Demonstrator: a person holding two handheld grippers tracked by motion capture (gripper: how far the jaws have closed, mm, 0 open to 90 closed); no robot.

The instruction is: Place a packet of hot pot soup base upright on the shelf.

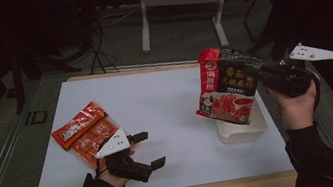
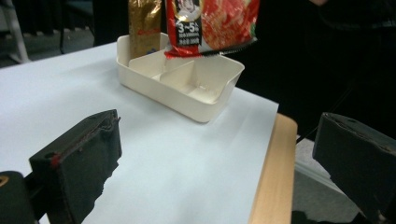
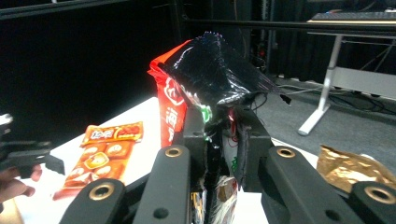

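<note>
At the lower left of the high view, the left claw (image 1: pixel 145 150) rests spread and empty on the white desk (image 1: pixel 166 103), beside an orange snack packet (image 1: pixel 87 134). At right, the right claw (image 1: pixel 259 75) pinches a red soup-base bag (image 1: pixel 226 86), hanging over the cream divided tray (image 1: pixel 241 129), likely for dropping in.

Light: dim where I work, the room behind nearly black.
Brightest: the white table top (image 1: pixel 166 103).
Glare: sheen on my red packet (image 3: pixel 210 74), crumpled top.
Blur: my left gripper (image 2: pixel 219 163), its near jaws soft.
</note>
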